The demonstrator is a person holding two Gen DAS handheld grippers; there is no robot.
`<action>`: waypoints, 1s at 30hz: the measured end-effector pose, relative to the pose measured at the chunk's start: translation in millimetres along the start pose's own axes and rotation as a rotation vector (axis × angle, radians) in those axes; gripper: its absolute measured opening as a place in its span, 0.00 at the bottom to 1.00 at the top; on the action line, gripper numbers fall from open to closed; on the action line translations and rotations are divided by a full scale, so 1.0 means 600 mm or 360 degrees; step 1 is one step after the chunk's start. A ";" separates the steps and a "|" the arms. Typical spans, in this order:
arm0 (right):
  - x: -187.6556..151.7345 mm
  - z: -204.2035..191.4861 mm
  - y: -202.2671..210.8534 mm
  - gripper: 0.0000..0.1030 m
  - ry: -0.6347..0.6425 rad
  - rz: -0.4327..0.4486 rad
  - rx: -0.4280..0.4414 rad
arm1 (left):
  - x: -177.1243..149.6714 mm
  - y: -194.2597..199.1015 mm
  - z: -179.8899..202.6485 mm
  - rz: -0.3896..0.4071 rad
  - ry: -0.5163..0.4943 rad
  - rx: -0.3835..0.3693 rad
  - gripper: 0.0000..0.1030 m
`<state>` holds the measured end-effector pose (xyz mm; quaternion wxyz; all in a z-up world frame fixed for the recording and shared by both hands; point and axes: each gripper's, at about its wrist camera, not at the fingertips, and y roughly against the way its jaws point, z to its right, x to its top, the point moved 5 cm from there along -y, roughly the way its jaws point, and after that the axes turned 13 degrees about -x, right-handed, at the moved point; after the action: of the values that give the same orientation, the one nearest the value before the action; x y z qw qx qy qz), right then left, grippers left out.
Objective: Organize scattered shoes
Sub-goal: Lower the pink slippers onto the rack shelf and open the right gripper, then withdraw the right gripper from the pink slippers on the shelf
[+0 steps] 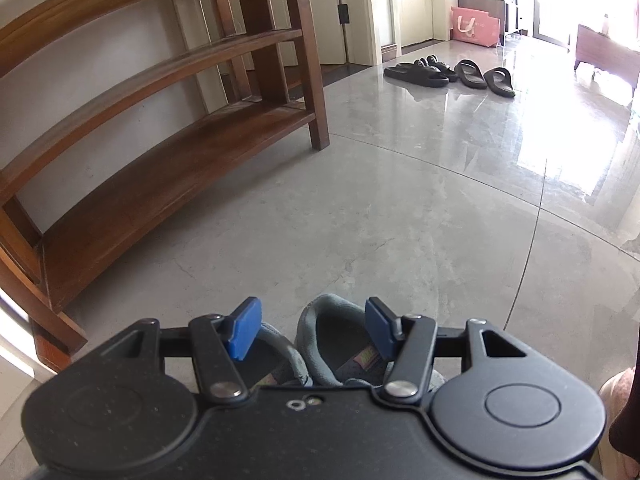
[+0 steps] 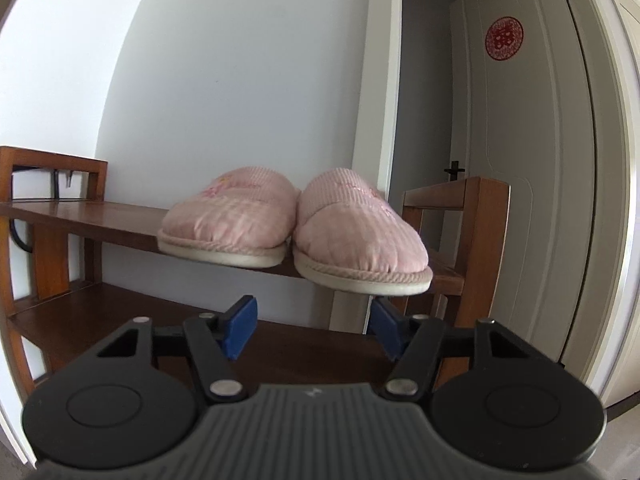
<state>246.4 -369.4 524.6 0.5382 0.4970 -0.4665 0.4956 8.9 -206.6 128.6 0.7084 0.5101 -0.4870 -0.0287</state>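
Two pink slippers (image 2: 296,220) already sit side by side on my shoe rack's (image 2: 100,216) upper shelf; four black sandals (image 1: 448,73) lie on the floor (image 1: 400,208) well apart, not yet shelved. My right claw (image 2: 310,330) hangs below the slippers' toes, jaws apart and empty. My left claw (image 1: 310,328) brackets the grey shoes (image 1: 320,344), whose heels lie between its pads; contact I cannot tell.

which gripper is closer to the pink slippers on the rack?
Right. The right gripper sits just below and in front of the pink slippers on the shelf, jaws open and empty. The left gripper is down over grey shoes on the floor.
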 end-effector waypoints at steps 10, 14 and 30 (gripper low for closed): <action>-0.029 -0.025 -0.006 0.65 0.0076 -0.0143 0.0111 | 0.000 -0.012 -0.005 -0.0006 -0.0016 -0.0028 0.55; -0.013 -0.068 0.034 0.65 0.0115 -0.0027 0.0352 | -0.012 -0.036 -0.011 -0.0085 0.0036 -0.0046 0.55; -0.007 -0.049 0.028 0.69 0.0044 0.0006 0.0235 | -0.005 -0.038 -0.004 -0.0024 -0.0030 -0.0074 0.55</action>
<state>229.4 -340.4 519.6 0.5055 0.5277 -0.4221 0.5364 19.3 -214.2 109.7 0.7152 0.4968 -0.4890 -0.0500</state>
